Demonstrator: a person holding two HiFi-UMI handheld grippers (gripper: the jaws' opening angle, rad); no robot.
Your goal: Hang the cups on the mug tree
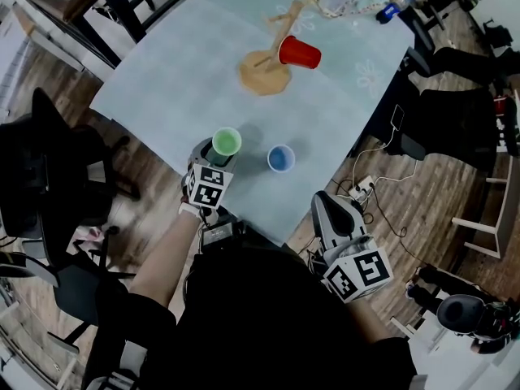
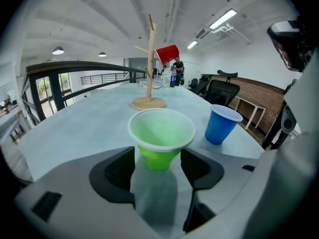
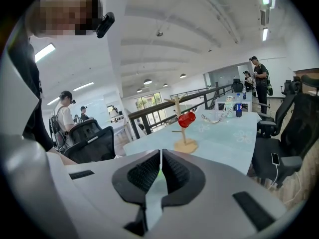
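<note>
A wooden mug tree (image 1: 276, 43) stands at the table's far side, with a red cup (image 1: 300, 53) hung mouth-outward on one peg. The tree (image 2: 149, 59) and the red cup (image 2: 167, 54) also show in the left gripper view, far beyond the jaws. A green cup (image 1: 227, 143) stands upright near the front edge, and a blue cup (image 1: 281, 158) stands just to its right. My left gripper (image 2: 157, 158) is open, its pads on either side of the green cup's (image 2: 160, 133) lower half. The blue cup (image 2: 222, 124) stands apart to the right. My right gripper (image 3: 160, 171) is shut and empty, off the table's near corner (image 1: 329, 210).
The table (image 1: 162, 88) has a pale cloth; bottles and a lanyard (image 1: 390, 10) lie at its far end. Black office chairs stand at the left (image 1: 49, 169) and right (image 1: 455, 96). A power strip with cables (image 1: 366, 187) lies on the wood floor.
</note>
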